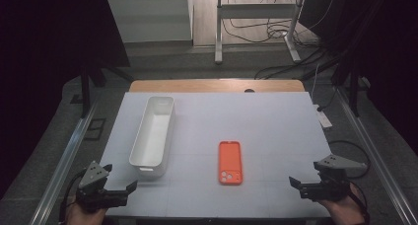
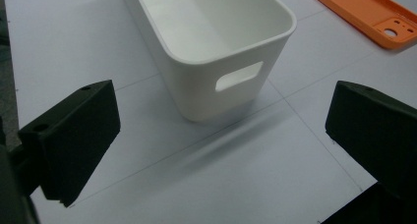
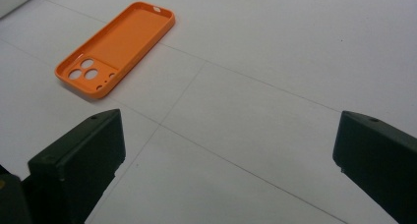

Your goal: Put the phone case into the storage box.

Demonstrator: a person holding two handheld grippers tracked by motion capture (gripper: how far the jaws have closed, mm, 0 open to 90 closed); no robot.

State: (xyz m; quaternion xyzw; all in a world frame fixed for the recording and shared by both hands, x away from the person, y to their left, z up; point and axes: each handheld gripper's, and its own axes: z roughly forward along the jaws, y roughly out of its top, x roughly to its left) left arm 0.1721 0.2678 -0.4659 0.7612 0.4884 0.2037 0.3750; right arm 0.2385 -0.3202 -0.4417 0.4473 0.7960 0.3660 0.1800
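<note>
Both claws, left gripper (image 1: pixel 120 174) and right gripper (image 1: pixel 306 174), stand wide and hold nothing; an orange plastic phone case (image 1: pixel 230 162) lies beside a long white plastic bin (image 1: pixel 153 130).

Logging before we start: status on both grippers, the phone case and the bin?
Left gripper open, right gripper open, both empty at near corners. Orange phone case flat mid-table. White bin empty, left of it. Nothing between.
</note>
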